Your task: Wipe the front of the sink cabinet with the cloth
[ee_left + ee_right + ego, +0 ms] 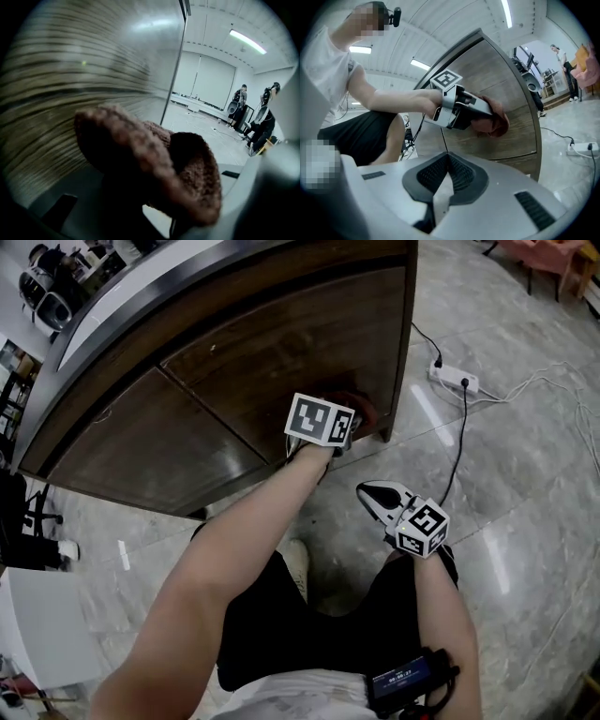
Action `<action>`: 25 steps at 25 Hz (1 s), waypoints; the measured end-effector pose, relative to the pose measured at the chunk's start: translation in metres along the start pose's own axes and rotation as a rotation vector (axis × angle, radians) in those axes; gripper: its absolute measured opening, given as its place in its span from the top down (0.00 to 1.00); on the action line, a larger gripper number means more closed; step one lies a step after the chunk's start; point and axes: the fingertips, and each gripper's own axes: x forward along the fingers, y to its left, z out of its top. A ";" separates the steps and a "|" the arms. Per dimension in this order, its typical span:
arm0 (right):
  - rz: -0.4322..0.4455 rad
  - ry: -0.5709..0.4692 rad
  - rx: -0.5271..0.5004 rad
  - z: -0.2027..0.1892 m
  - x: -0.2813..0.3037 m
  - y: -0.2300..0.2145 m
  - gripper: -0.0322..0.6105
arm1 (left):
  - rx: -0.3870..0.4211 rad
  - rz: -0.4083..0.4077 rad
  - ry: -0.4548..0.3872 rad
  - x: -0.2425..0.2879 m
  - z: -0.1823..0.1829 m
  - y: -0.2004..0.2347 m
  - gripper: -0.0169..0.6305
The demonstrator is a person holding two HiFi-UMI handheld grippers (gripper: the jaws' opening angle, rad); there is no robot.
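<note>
The sink cabinet [234,381] has a dark brown wooden front with two door panels. My left gripper [345,426] is shut on a reddish-brown knitted cloth [364,412] and holds it against the lower right part of the right-hand door. In the left gripper view the cloth [154,159] bulges out of the jaws, right beside the wood grain of the cabinet [84,65]. The right gripper view shows the cloth [496,123] touching the door. My right gripper [368,491] hangs over the floor, away from the cabinet, its jaws shut on nothing.
A white power strip [455,379] and its cables lie on the grey marble floor to the cabinet's right. The cabinet's right corner edge [405,352] stands close to the cloth. Pink chairs [544,254] stand far right. People [240,101] stand far off.
</note>
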 end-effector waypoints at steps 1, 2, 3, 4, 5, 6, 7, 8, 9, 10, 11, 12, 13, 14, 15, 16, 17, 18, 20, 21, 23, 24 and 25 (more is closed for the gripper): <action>-0.006 0.003 0.008 -0.001 -0.003 -0.001 0.93 | -0.002 -0.017 -0.011 0.006 0.008 -0.007 0.78; -0.010 0.002 0.017 -0.001 -0.006 -0.002 0.93 | -0.007 -0.035 -0.023 0.012 0.015 -0.014 0.78; -0.014 -0.002 0.028 0.000 -0.008 -0.003 0.93 | -0.019 -0.055 -0.038 0.019 0.022 -0.019 0.78; -0.017 -0.007 0.036 0.001 -0.009 -0.004 0.93 | -0.043 -0.081 -0.057 0.026 0.030 -0.024 0.78; -0.022 -0.010 0.039 0.003 -0.008 -0.005 0.93 | -0.081 -0.114 -0.079 0.033 0.036 -0.028 0.78; -0.028 -0.011 0.038 0.005 -0.007 -0.005 0.93 | -0.124 -0.149 -0.101 0.040 0.042 -0.032 0.78; -0.033 -0.013 0.036 0.007 -0.007 -0.005 0.93 | -0.161 -0.180 -0.116 0.046 0.047 -0.035 0.79; -0.037 -0.014 0.035 0.008 -0.007 -0.004 0.93 | -0.181 -0.200 -0.123 0.053 0.050 -0.039 0.78; -0.041 -0.012 0.035 0.008 -0.009 -0.003 0.93 | -0.185 -0.210 -0.121 0.058 0.051 -0.043 0.78; -0.044 -0.008 0.035 0.008 -0.013 -0.002 0.93 | -0.179 -0.216 -0.116 0.063 0.051 -0.047 0.79; -0.051 -0.003 0.035 0.007 -0.018 -0.002 0.93 | -0.169 -0.221 -0.111 0.068 0.050 -0.051 0.78; -0.060 -0.002 0.038 0.008 -0.024 -0.003 0.93 | -0.153 -0.225 -0.107 0.072 0.050 -0.056 0.79; -0.072 -0.004 0.046 0.009 -0.031 -0.005 0.93 | -0.130 -0.226 -0.102 0.076 0.049 -0.061 0.79; -0.084 -0.010 0.055 0.010 -0.037 -0.007 0.93 | -0.102 -0.222 -0.093 0.080 0.047 -0.065 0.79; -0.093 -0.017 0.064 0.011 -0.042 -0.009 0.93 | -0.077 -0.216 -0.080 0.085 0.043 -0.066 0.79; -0.097 -0.024 0.070 0.012 -0.046 -0.010 0.93 | -0.064 -0.207 -0.064 0.089 0.037 -0.066 0.79; -0.098 -0.030 0.072 0.013 -0.049 -0.010 0.93 | -0.065 -0.198 -0.048 0.094 0.032 -0.064 0.79; -0.097 -0.032 0.074 0.013 -0.050 -0.010 0.93 | -0.079 -0.191 -0.034 0.097 0.027 -0.060 0.78; -0.095 -0.017 0.070 0.010 -0.052 -0.009 0.93 | -0.123 -0.197 -0.011 0.102 0.018 -0.056 0.78; -0.094 -0.001 0.065 0.007 -0.053 -0.008 0.93 | -0.144 -0.207 -0.004 0.104 0.014 -0.056 0.78; -0.086 0.029 0.053 0.001 -0.052 -0.007 0.93 | -0.166 -0.214 -0.006 0.102 0.010 -0.055 0.78; -0.080 0.039 0.049 -0.002 -0.050 -0.006 0.93 | -0.169 -0.212 -0.012 0.099 0.009 -0.052 0.78; -0.076 0.045 0.046 -0.004 -0.049 -0.006 0.93 | -0.171 -0.208 -0.017 0.095 0.007 -0.050 0.78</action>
